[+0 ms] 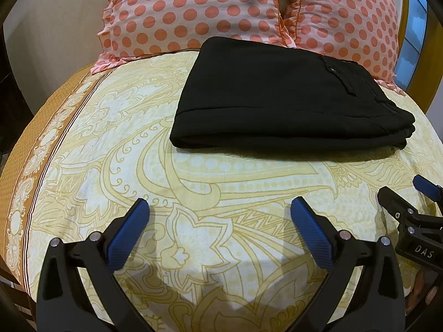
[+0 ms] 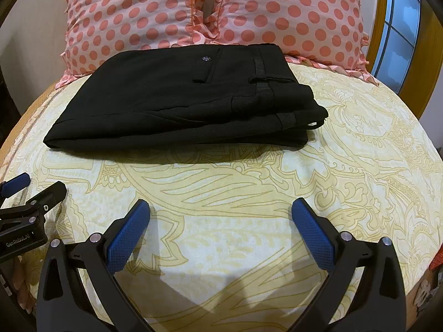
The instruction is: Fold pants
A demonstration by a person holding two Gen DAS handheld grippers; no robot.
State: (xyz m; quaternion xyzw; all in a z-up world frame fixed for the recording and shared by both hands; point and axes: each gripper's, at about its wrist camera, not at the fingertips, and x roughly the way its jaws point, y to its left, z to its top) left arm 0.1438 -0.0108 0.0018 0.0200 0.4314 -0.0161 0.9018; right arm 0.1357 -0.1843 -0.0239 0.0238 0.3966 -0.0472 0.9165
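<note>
Here, with the black pants (image 1: 288, 94) folded at upper centre, my left gripper (image 1: 218, 215) and right gripper (image 2: 220, 215) gape wide and empty; I judge tidying the stacked edges sufficient.

Both wrist views look low across the bedsheet (image 1: 221, 171), sharing the pants (image 2: 180, 96).

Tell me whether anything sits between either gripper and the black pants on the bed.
Nothing visible does. Only bare patterned bedsheet separates the open left gripper and open right gripper from the folded black pants.
</note>
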